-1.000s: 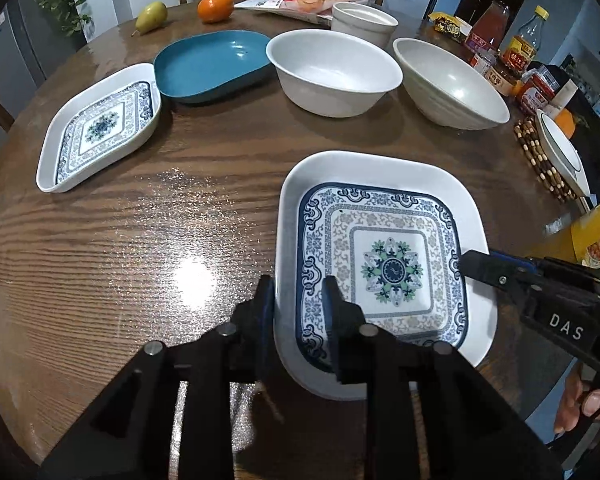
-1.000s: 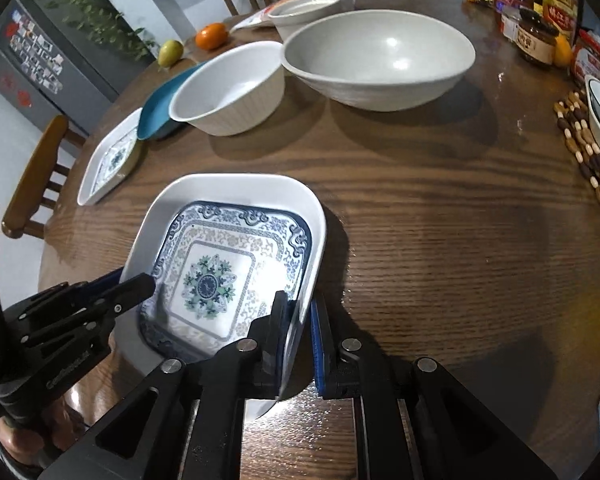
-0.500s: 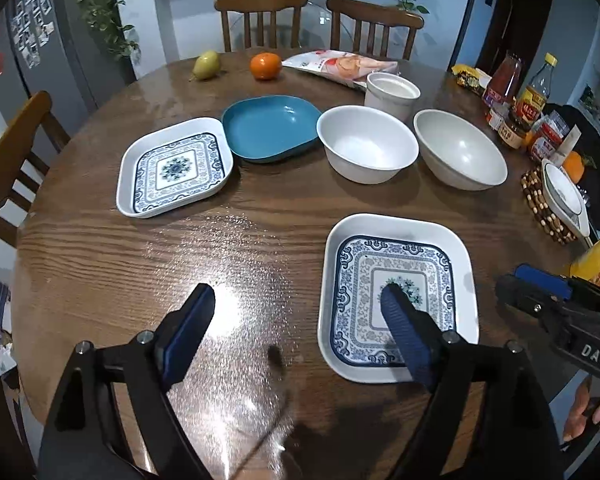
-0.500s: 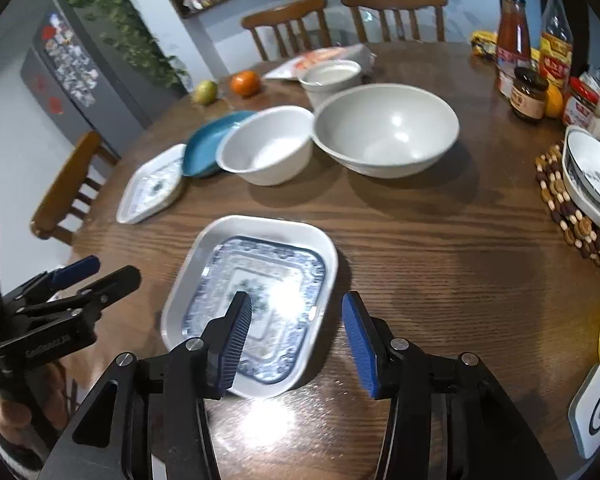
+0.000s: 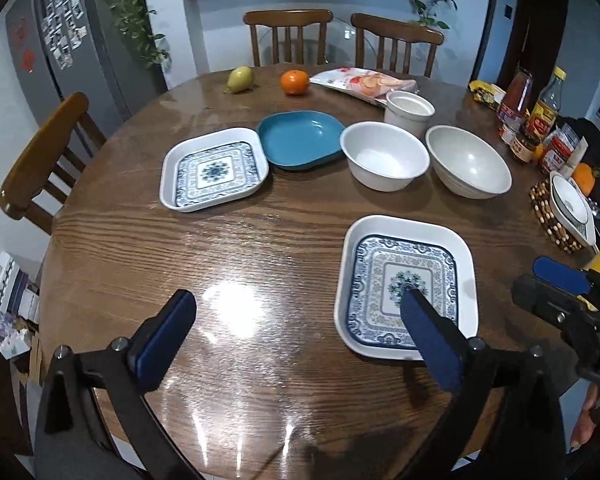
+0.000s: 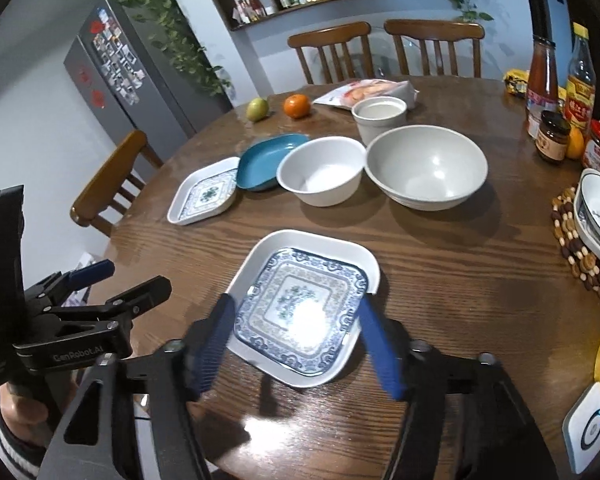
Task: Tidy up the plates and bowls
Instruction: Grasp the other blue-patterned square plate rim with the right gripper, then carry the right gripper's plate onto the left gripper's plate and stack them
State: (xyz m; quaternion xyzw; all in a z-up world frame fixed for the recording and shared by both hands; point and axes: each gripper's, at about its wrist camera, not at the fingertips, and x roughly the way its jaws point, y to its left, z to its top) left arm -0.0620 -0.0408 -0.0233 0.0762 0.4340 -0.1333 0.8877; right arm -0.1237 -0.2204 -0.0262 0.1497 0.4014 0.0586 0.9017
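A square blue-patterned plate [image 5: 406, 284] [image 6: 302, 308] lies flat on the table's near side. A matching plate [image 5: 214, 168] [image 6: 204, 196] sits further back on the left. Beside it in a row are a blue dish [image 5: 300, 138] [image 6: 268, 160], a white bowl [image 5: 384, 156] [image 6: 320, 170] and a larger pale bowl [image 5: 468, 166] [image 6: 424, 166]. My left gripper [image 5: 296, 296] [image 6: 136, 274] hovers above the table left of the near plate, its jaws opening wide with nothing between them. My right gripper [image 6: 295, 302] [image 5: 530, 280] hangs over that plate's front edge, jaws opening, pads clear of it.
A white cup [image 5: 408, 110], a snack bag [image 5: 364, 82], an orange [image 5: 295, 82] and a pear [image 5: 240, 79] stand at the back. Bottles and jars [image 6: 556, 92] line the right edge. A beaded mat [image 6: 580, 252] carries white dishes. Wooden chairs [image 5: 40, 168] ring the table.
Both grippers were shut on the near plate's rim a second ago. They have let go, opened wide, risen and drawn back; the plate now lies flat on the table.
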